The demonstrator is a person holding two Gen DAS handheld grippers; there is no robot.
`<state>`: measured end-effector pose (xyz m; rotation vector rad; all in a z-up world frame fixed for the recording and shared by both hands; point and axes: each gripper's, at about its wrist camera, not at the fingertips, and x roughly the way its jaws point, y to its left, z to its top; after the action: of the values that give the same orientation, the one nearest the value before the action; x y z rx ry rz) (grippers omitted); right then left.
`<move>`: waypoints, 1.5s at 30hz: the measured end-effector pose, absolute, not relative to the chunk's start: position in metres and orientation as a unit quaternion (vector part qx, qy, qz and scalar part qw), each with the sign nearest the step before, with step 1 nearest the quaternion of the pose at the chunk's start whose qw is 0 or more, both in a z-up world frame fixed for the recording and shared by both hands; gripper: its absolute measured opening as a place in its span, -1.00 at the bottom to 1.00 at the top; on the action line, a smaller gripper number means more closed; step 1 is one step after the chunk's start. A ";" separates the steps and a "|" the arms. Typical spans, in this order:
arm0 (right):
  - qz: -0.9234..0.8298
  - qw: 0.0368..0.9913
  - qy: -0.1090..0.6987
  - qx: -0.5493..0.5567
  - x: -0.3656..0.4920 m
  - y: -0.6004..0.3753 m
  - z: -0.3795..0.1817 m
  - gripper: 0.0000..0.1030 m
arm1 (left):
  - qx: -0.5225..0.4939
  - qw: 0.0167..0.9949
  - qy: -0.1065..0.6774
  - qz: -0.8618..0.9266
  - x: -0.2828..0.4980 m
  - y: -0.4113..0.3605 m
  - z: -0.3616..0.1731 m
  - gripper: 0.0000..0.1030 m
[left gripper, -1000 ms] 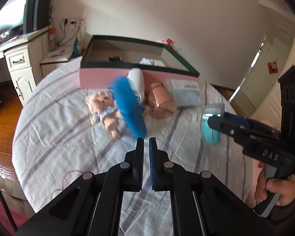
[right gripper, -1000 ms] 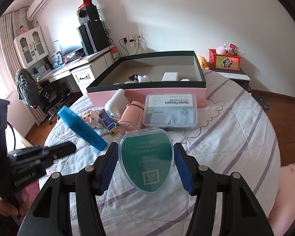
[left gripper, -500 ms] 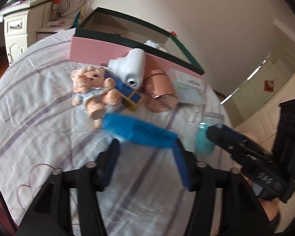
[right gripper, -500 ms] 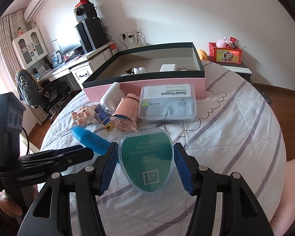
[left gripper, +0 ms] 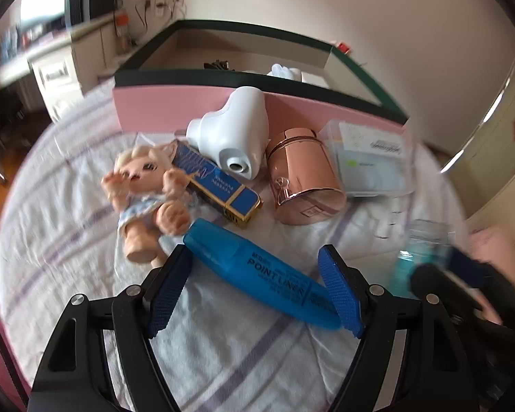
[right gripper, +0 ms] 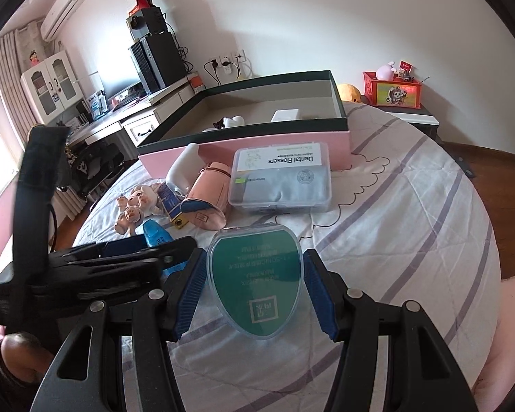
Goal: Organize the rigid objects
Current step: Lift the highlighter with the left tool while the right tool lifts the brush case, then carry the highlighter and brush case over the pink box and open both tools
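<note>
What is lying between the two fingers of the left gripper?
The blue highlighter lies diagonally across the striped bedsheet between the fingers of the left gripper, whose jaws have just been opening. The left wrist view shows this.

one highlighter (left gripper: 261, 274), one doll (left gripper: 144, 189), two clear cases (right gripper: 257, 278)

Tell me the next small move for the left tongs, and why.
Probably close the left tongs on the blue highlighter. Their jaws have just been opening and now stand apart, with the highlighter lying slantwise between them on the striped bedcover, not pressed by either pad. The right tongs are already shut on the green case, so the left looks free to grasp.
</note>
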<state>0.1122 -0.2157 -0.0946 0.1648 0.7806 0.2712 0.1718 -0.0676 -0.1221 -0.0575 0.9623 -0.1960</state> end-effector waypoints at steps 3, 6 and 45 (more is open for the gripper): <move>0.134 0.912 0.378 0.082 0.111 -0.219 -0.095 0.14 | 0.046 0.889 0.451 -0.069 0.171 -0.091 -0.128 0.49; 0.136 0.912 0.378 0.082 0.110 -0.220 -0.095 0.14 | 0.060 0.894 0.437 -0.076 0.166 -0.095 -0.126 -0.08; 0.101 0.922 0.373 0.001 0.323 -0.188 -0.062 0.14 | 0.054 0.913 0.389 -0.113 0.351 -0.034 -0.047 -0.60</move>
<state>0.3228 -0.1883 -0.0624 0.0016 0.7653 0.2081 0.3511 -0.0343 -0.0474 0.1115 0.8019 -0.2337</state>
